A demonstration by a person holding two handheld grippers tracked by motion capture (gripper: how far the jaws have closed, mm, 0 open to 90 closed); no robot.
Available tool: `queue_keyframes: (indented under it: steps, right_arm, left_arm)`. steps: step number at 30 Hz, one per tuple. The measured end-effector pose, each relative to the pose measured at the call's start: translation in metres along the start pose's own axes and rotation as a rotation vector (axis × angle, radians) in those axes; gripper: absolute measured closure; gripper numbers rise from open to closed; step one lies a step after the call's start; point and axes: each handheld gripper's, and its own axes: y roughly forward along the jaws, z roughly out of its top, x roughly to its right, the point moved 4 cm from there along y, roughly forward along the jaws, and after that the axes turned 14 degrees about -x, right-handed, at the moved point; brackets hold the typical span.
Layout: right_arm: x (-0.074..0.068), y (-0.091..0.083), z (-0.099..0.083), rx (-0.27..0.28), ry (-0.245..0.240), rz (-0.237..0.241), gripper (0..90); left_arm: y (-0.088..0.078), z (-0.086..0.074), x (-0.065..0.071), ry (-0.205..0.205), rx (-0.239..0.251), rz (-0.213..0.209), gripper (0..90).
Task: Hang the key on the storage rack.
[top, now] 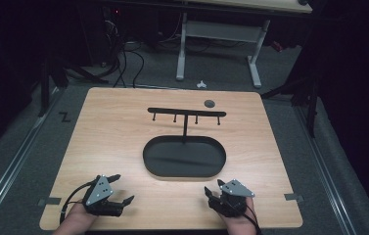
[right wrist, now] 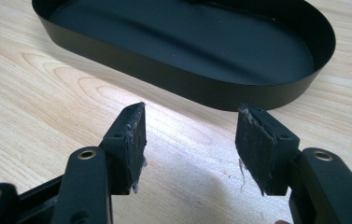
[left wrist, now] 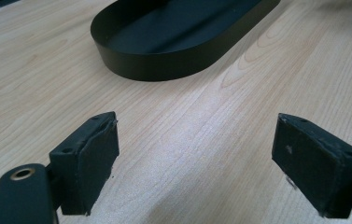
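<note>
A black oval tray lies at the middle of the wooden table with nothing in it. A thin black rack with several small hooks stands upright at the tray's far edge. My left gripper rests near the table's front left, open wide, nothing between its pads; in the left gripper view its jaws frame bare wood short of the tray wall. My right gripper sits at the front right, open and holding nothing, pointing at the tray's near wall with its own gap over bare wood.
A small dark round disc lies on the table behind the rack, to its right. Beyond the table stand a white desk frame and loose cables on the grey floor. Dark stands flank both sides.
</note>
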Motion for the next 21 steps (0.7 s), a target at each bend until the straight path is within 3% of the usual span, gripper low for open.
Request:
queue_keyframes:
  steps: [5, 21]
  right_arm:
    - [-0.0028, 0.0034, -0.0024, -0.022, -0.02, 0.006, 43.3]
    - [-0.0048, -0.0015, 0.0012, 0.043, -0.035, 0.009, 40.1]
  left_arm:
    - [0.0016, 0.0009, -0.0017, -0.01, -0.014, -0.006, 15.2]
    - [0.001, 0.0005, 0.0, 0.001, -0.012, -0.005, 15.2]
